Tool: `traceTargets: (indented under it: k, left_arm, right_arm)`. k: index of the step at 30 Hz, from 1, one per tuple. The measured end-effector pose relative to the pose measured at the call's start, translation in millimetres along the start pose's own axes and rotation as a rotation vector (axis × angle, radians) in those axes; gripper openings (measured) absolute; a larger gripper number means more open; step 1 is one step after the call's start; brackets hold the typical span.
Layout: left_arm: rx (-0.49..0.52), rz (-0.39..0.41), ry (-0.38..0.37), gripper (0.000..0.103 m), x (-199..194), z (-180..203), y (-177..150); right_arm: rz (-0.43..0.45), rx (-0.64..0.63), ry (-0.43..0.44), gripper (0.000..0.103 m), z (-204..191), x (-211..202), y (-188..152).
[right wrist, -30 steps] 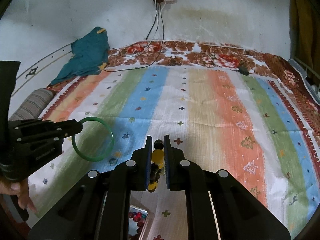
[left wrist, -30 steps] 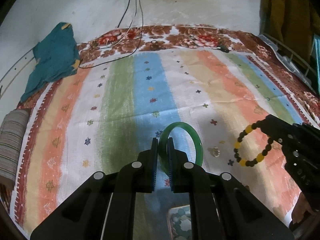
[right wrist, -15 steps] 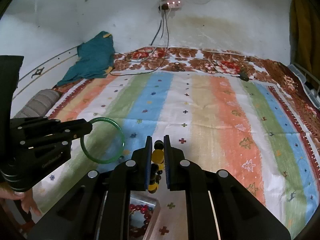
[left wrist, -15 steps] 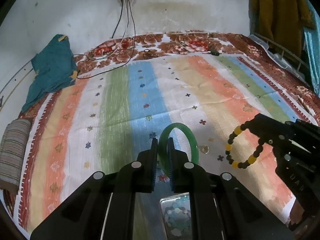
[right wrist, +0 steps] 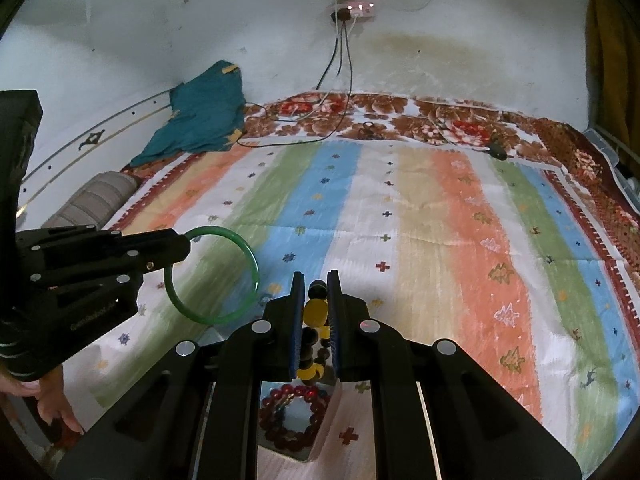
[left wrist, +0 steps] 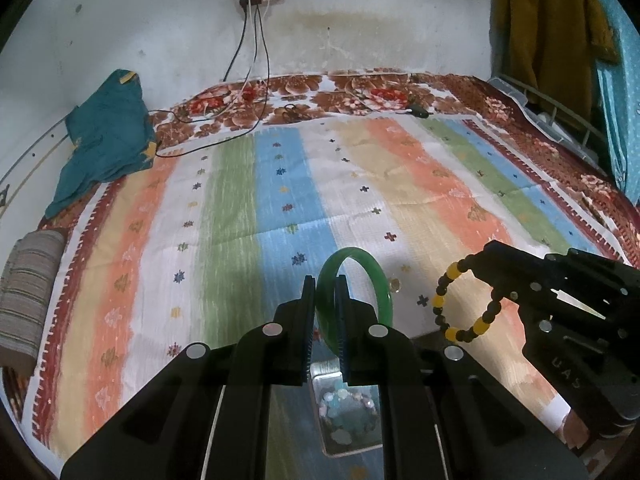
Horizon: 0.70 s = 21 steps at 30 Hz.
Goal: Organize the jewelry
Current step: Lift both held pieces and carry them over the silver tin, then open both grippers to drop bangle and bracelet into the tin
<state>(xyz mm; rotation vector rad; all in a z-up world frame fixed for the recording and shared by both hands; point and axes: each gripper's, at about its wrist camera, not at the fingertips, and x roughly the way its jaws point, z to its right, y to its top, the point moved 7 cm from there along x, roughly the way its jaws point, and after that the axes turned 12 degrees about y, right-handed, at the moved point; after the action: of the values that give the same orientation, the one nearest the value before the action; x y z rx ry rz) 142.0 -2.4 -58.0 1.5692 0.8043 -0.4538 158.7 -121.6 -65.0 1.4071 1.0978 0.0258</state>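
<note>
My left gripper (left wrist: 325, 285) is shut on a green bangle (left wrist: 382, 286), held upright above the striped bedspread; the bangle also shows in the right wrist view (right wrist: 240, 300). My right gripper (right wrist: 316, 280) is shut on a black-and-yellow bead bracelet (right wrist: 314, 314), which hangs from it in the left wrist view (left wrist: 464, 332). Below the left gripper lies a shiny tray compartment (left wrist: 348, 416) with a pale green bead bracelet. Below the right gripper a compartment holds a dark red bead bracelet (right wrist: 296, 416).
The striped bedspread (left wrist: 280, 200) covers a bed against a white wall. A teal cloth (left wrist: 104, 140) and a striped pillow (left wrist: 28, 292) lie at the left. Cables (left wrist: 224, 128) run from a wall socket. A small ring (left wrist: 395, 286) lies on the spread. Clothes (left wrist: 548, 28) hang at right.
Both grippers have pulled back and tilted up with their jewelry held; the tray compartments have come further into view beneath them.
</note>
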Motion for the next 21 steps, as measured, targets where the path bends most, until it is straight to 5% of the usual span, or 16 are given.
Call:
traceTargets:
  k: [21]
  left_arm:
    - [-0.069, -0.045, -0.034, 0.01, -24.1, -6.3, -24.9]
  right_arm:
    - [-0.035, 0.0, 0.047, 0.012, -14.5, -11.2, -18.8]
